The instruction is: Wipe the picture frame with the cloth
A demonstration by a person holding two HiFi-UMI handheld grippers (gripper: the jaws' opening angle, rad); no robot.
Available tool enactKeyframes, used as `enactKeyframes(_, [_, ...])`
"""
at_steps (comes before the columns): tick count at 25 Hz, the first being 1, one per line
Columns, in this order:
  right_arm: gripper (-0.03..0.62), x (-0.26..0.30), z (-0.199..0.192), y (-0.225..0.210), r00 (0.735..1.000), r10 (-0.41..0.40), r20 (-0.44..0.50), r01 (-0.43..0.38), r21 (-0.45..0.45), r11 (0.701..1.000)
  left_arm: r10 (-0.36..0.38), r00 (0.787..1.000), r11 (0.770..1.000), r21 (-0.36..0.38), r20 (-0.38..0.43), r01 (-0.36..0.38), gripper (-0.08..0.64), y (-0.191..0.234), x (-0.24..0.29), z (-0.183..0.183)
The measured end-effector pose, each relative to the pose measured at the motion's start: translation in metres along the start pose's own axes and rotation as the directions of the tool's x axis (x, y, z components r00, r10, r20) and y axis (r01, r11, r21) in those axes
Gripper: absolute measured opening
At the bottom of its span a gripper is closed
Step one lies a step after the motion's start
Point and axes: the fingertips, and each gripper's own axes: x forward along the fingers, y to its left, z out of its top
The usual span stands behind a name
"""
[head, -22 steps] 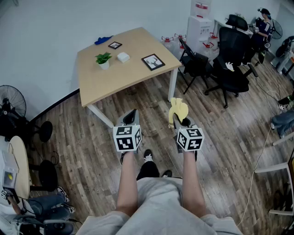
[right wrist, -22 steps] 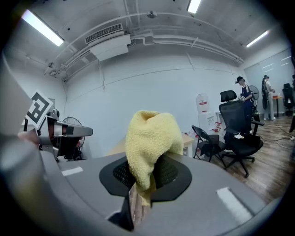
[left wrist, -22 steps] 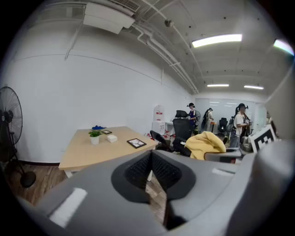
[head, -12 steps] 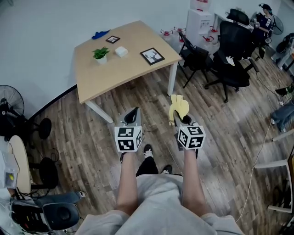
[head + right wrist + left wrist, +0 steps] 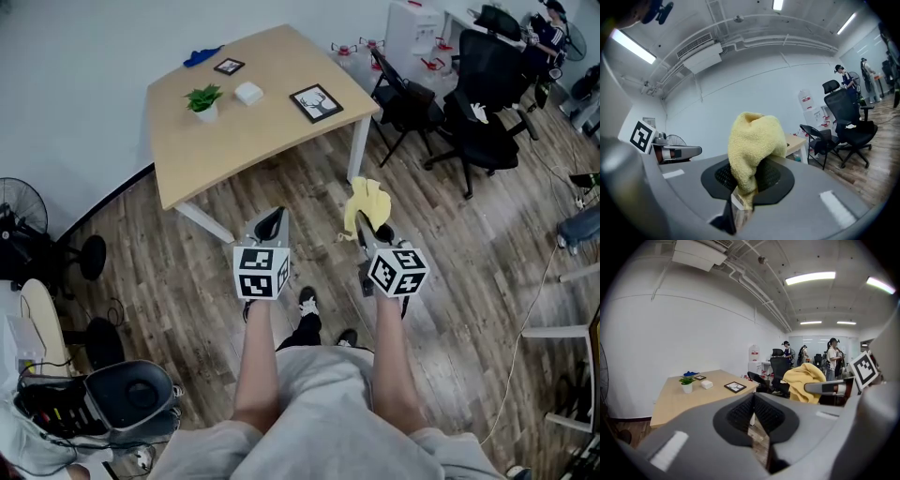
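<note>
Right gripper (image 5: 367, 228): jaws pinched on the yellow cloth (image 5: 367, 201); in the right gripper view the cloth (image 5: 752, 145) bulges up out of the pads and a short tail hangs below them.
Left gripper (image 5: 271, 225): jaws pressed together with nothing between them, as the left gripper view (image 5: 753, 414) shows.
Picture frame (image 5: 315, 102): lies flat and face up near the right corner of the table (image 5: 234, 141), in the upper middle of the head view.
Frame's axis: it looks almost square from above, so the long side cannot be told.
Frame and grippers: well apart; both grippers hang over the wood floor lower in the frame, short of the table.
</note>
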Motion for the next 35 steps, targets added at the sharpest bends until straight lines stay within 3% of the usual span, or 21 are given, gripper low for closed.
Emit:
enactKeyframes(11, [0.051, 0.087, 0.021, -0.024, 0.995, -0.088, -0.044, 0.083, -0.104, 0.991, -0.031, 0.999, 0.996, -0.077, 0.031, 0.034, 0.052, 0.082, 0.077, 0.025])
enactKeyframes(23, [0.051, 0.153, 0.041, -0.041, 0.987, -0.162, -0.015, 0.16, -0.095, 0.983, -0.056, 0.997, 0.99, -0.125, 0.045, 0.061, 0.052, 0.154, 0.132, 0.041])
enactKeyframes(35, [0.051, 0.213, 0.06, -0.058, 0.989, -0.151, 0.008, 0.151, -0.109, 0.983, 0.004, 1.0, 0.991, -0.131, 0.006, -0.003, 0.052, 0.192, 0.159, 0.034])
